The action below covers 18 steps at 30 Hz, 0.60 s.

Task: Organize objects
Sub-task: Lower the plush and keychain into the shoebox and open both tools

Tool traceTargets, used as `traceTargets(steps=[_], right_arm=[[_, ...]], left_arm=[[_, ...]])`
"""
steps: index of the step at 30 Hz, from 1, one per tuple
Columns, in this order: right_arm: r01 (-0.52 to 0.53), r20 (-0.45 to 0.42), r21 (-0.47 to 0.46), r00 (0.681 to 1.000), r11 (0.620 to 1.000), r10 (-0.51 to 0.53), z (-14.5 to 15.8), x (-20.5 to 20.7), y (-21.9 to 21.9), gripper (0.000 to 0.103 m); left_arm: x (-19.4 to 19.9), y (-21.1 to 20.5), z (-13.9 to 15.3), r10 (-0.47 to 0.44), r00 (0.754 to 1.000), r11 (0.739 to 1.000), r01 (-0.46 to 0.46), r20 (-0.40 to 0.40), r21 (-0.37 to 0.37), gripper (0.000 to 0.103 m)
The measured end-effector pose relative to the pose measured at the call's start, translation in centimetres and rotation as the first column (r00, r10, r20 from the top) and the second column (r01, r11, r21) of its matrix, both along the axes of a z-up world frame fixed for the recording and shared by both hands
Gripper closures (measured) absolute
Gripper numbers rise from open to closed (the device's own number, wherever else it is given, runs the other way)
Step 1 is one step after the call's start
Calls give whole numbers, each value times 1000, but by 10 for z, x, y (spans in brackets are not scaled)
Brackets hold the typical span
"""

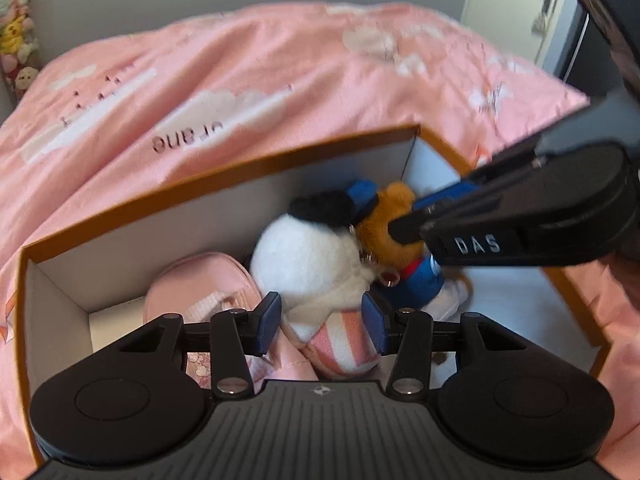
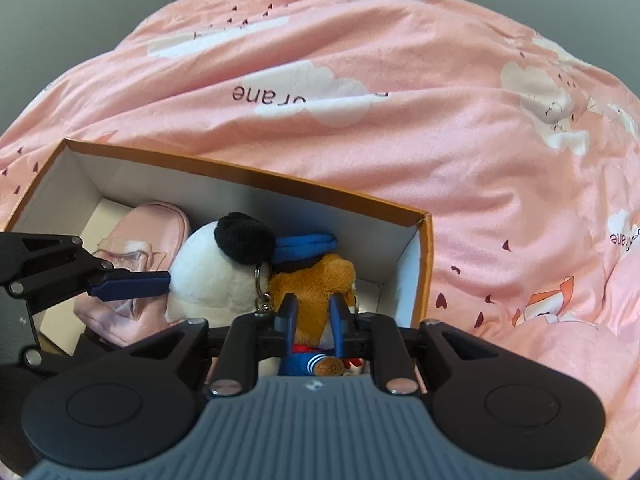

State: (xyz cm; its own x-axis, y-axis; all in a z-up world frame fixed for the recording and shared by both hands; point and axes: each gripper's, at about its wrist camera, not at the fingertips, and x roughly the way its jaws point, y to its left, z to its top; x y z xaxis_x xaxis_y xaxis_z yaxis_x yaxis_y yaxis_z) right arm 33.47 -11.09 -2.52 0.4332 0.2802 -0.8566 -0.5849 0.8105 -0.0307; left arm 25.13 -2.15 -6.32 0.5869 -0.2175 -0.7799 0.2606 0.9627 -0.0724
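The box [image 2: 224, 170] sat on the bed [image 2: 400, 80], already holding a pink pouch [image 2: 148, 224], a white plush [image 1: 304, 264] and a brown plush [image 2: 316, 284] side by side. The right tool [image 2: 314, 320] was pinched tight on the brown plush, its blue pads sunk into the fur near the head. The left tool [image 1: 322, 324] was half spread around the white plush's striped lower end; whether its pads pressed the plush could not be told.

The likely trouble was tangling. A metal keyring [image 2: 262, 292] hung between the two plushes, so lifting or shoving either one could drag its neighbour along. The soft fur could also slip from the tight pinch. The box stood on yielding bedding, so a hard downward push might tip or slide it. The two tools worked near each other and could collide.
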Motion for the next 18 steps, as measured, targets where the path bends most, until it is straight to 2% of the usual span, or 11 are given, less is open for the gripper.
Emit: traceTargets(steps=[7,10,12,18], right_arm=[[0,68,110,998,994,-7,29,-44,-24,70],[9,120,174,992,985,-30,47,-67,-40,54],[4,153,207,988,978,-37,57,-84,-50,50],[9,177,274,982,962,-60,76,-128,-80,25]], left_arm=[[-39,6,33,71,990,995,-63,120,-74,41],[-59,5,46,71,981,995,-57,181,-80,37],[-72,4,53,79,975,994,-62,210,-86,36],[-107,2,65,97,968,987,-64,230,-148,32]])
